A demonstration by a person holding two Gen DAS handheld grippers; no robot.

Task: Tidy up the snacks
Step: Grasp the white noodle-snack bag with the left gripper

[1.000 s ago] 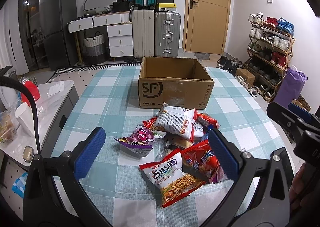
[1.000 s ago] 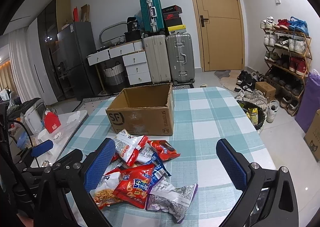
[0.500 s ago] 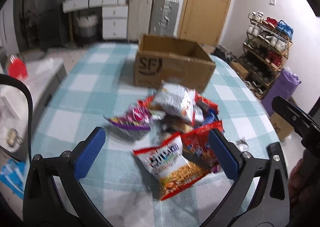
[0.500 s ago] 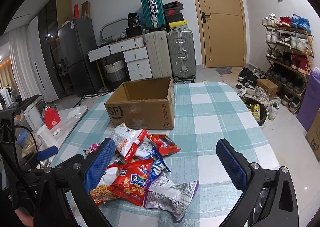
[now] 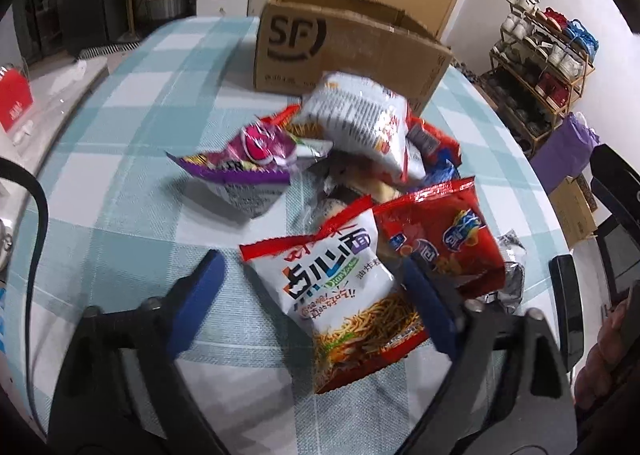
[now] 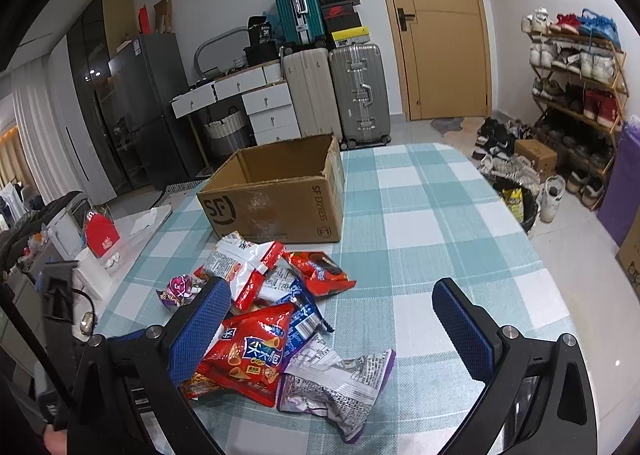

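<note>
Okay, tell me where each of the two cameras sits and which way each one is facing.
Left wrist: on the left gripper, tilted steeply down at the white noodle snack bag between its open, just-closing jaws, pads not pressing; a hand shows at right.
Right wrist: on the right gripper, open, facing across the checked table toward the brown cardboard box and wooden door.
Shared: box, snack pile, table.
</note>
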